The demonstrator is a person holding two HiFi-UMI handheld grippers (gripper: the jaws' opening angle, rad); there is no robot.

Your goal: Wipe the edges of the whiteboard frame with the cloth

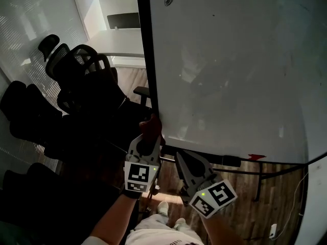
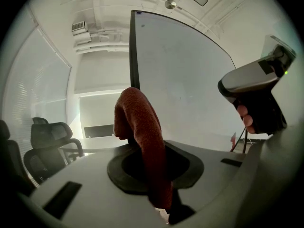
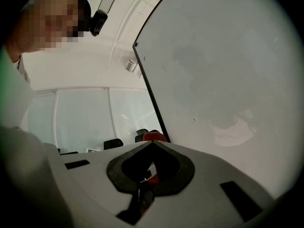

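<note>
Left tool [image 1: 149, 138] pinches cloth [image 2: 142, 141] upright against whiteboard frame [image 1: 147, 60].

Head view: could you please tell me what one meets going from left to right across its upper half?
office chairs → whiteboard frame → whiteboard surface

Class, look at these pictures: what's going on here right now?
A person holds a gripper in each hand at a whiteboard. The left gripper is clamped on a reddish cloth, held at the dark left edge of the frame near its lower corner. The right gripper is shut on nothing, just below the board's bottom edge.
</note>
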